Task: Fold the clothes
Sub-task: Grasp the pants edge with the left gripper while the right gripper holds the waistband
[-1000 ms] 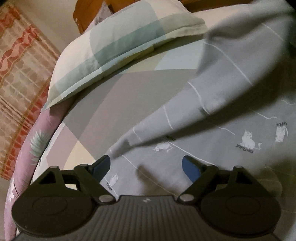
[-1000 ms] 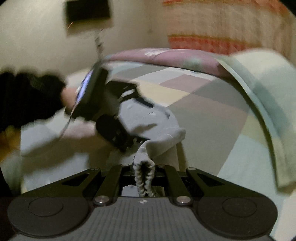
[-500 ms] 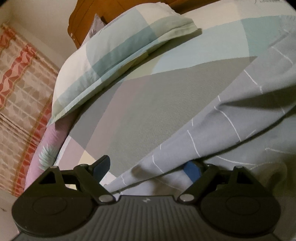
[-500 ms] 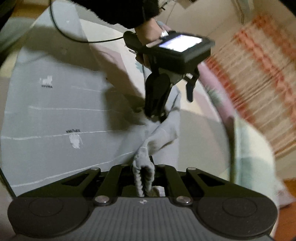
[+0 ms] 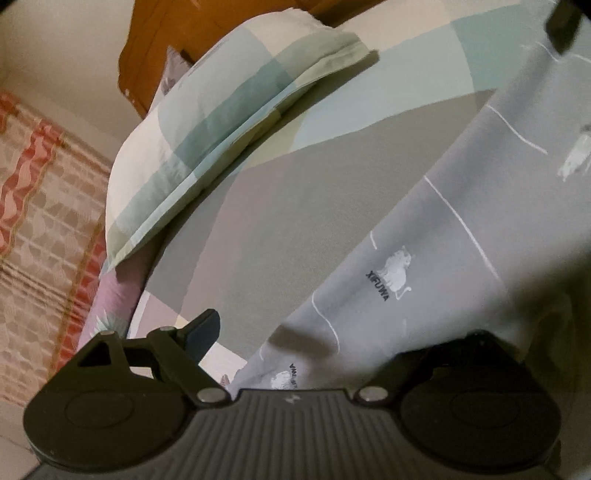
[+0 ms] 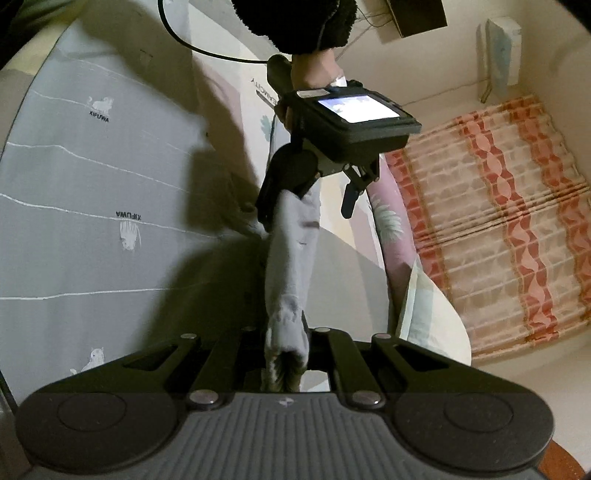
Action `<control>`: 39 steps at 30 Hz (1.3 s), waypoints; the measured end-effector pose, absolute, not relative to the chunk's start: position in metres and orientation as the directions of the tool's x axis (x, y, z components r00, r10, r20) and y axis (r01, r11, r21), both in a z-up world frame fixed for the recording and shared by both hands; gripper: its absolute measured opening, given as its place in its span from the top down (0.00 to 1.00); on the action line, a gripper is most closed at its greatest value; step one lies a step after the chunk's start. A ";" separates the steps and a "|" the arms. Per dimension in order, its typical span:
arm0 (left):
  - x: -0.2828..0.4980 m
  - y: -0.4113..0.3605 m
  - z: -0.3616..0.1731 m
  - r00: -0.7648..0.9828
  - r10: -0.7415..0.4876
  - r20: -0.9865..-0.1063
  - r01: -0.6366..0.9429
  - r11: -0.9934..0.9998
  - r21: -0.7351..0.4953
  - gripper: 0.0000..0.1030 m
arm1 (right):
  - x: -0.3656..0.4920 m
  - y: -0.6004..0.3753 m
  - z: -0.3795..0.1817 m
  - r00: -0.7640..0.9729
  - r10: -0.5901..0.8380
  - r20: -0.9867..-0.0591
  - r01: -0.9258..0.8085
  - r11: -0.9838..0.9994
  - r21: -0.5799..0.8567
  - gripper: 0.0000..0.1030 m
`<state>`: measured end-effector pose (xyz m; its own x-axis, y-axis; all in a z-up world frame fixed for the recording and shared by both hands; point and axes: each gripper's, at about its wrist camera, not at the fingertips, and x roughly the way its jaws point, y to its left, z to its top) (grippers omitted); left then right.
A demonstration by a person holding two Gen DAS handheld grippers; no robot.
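Two grippers are in play over the bed. Your right gripper (image 6: 286,363) is clenched on a bunched end of the grey garment (image 6: 92,206), the cloth gathered into a thick fold between the closed jaws. From there a twisted band of the same fabric runs forward across the patchwork sheet (image 5: 258,229) to your left gripper (image 6: 308,212), which the right wrist view shows from the front, held by a hand (image 6: 314,70) in a dark fleece sleeve (image 6: 295,22), with a lit screen (image 6: 356,107) on its top.

Your left gripper stands released, jaws wide. In its own view one blue-padded finger (image 5: 201,332) sits clear of the fabric over the sheet; the other is hidden under the draped cloth. The garment's edge passes between the fingers, but no pinch shows.

The rest of the garment, printed with white lines, small cats and lettering, lies spread flat on the bed. A checked pillow (image 5: 229,122) rests at the head of the bed against a wooden headboard (image 5: 155,48). A red-patterned curtain (image 6: 498,206) hangs beside the bed.
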<state>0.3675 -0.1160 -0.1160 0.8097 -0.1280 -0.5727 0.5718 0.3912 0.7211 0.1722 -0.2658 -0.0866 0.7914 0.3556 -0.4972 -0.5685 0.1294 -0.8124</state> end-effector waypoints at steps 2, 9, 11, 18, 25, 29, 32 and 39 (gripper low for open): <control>0.364 -0.116 -0.117 0.817 -0.131 -0.562 0.568 0.355 0.743 0.16 | 0.178 -0.267 -0.084 0.779 0.355 -0.517 -0.598 0.172 -0.783 0.91; 0.348 -0.109 -0.130 0.853 -0.148 -0.501 0.522 0.201 0.829 0.36 | 0.197 -0.277 -0.077 0.747 0.354 -0.563 -0.660 0.296 -0.690 0.91; 0.347 -0.105 -0.139 0.866 -0.149 -0.478 0.498 0.155 0.853 0.43 | 0.200 -0.279 -0.076 0.734 0.357 -0.577 -0.677 0.320 -0.663 0.91; 0.363 -0.101 -0.153 0.864 -0.156 -0.479 0.498 0.115 0.860 0.75 | 0.218 -0.291 -0.071 0.651 0.390 -0.651 -0.753 0.436 -0.492 0.91; 0.351 -0.101 -0.153 0.846 -0.172 -0.505 0.521 0.067 0.851 0.90 | 0.246 -0.312 -0.064 0.587 0.432 -0.685 -0.758 0.591 -0.277 0.91; 0.354 -0.098 -0.151 0.859 -0.167 -0.485 0.500 0.067 0.863 0.88 | 0.252 -0.317 -0.062 0.577 0.442 -0.686 -0.750 0.620 -0.231 0.91; 0.352 -0.098 -0.152 0.872 -0.179 -0.456 0.471 0.052 0.880 0.81 | 0.255 -0.320 -0.062 0.563 0.453 -0.692 -0.746 0.639 -0.189 0.91; 0.341 -0.094 -0.163 0.893 -0.230 -0.388 0.399 0.003 0.917 0.81 | 0.259 -0.327 -0.063 0.542 0.458 -0.704 -0.735 0.665 -0.133 0.91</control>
<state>0.3408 -0.0944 -0.1626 0.8926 -0.2302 -0.3875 0.3988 0.0025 0.9170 0.2590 -0.3265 -0.0628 0.5424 0.4584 -0.7041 -0.7345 0.6655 -0.1326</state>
